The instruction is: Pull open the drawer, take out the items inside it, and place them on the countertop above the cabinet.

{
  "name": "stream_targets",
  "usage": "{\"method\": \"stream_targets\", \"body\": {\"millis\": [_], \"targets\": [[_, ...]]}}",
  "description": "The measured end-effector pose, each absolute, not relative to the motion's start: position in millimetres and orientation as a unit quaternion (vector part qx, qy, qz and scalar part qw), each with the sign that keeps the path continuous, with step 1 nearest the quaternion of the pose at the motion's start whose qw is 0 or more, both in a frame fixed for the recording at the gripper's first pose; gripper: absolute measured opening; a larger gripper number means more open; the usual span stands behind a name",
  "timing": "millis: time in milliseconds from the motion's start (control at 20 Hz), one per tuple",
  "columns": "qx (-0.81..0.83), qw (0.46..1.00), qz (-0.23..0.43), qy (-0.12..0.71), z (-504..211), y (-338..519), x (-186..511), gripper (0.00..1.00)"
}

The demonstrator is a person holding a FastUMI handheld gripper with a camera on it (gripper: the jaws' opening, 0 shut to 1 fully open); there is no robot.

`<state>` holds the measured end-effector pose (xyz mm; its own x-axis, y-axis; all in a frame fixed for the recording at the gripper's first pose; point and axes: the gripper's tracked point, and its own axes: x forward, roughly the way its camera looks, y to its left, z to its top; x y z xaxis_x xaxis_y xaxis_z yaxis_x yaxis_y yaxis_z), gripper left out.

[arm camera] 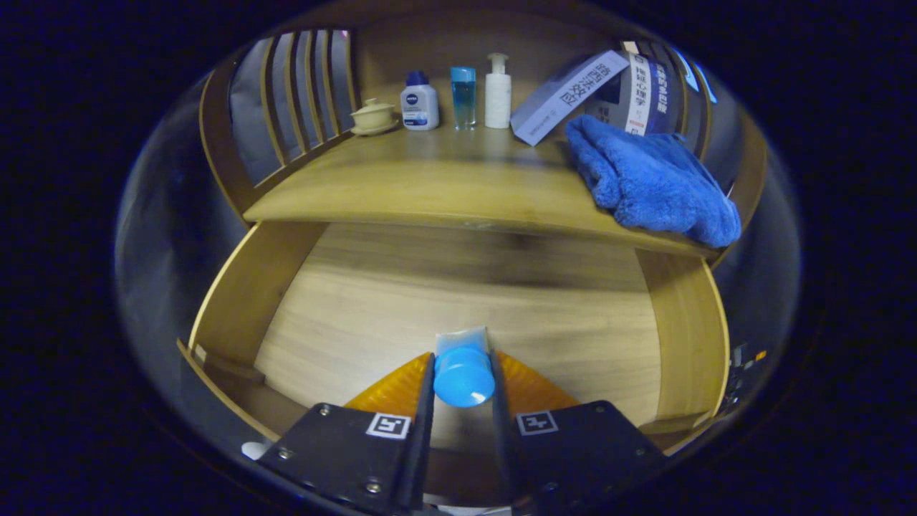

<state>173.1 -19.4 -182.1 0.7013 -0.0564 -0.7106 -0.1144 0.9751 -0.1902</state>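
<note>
The hand-held gripper (463,380) is closed on a pale tube with a round blue cap (463,376), both fingers pressing its sides, above the open light-wood drawer (430,308). Beyond the drawer, the wooden bench (430,183) carries a crumpled blue towel (652,183), a white-and-blue box (566,97), a white pump bottle (498,93), a clear blue bottle (463,97), a white bottle with a dark blue cap (420,100) and a cream lidded cup (373,116).

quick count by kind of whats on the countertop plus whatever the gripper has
Bottles: 3 (labelled bottle, clear blue bottle, white pump bottle)
Lidded cup: 1
Boxes: 2 (tilted box, box behind it)
Blue towel: 1
Blue-capped tube, clamped in the gripper: 1
Total: 8
</note>
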Motion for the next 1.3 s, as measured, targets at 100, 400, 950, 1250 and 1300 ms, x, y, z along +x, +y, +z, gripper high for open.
{"method": "stream_targets", "body": {"millis": [100,400,950,1250,1300], "targets": [[-0.126,0.921,0.023,0.368,-177,-18,176,0.33],[-0.13,0.944,0.04,0.3,-118,2,173,0.33],[-0.05,0.995,-0.005,0.09,28,14,246,0.32],[-0.06,0.993,-0.031,0.094,-10,7,298,0.32],[-0.066,0.992,-0.034,0.102,-23,6,306,0.33]]}}
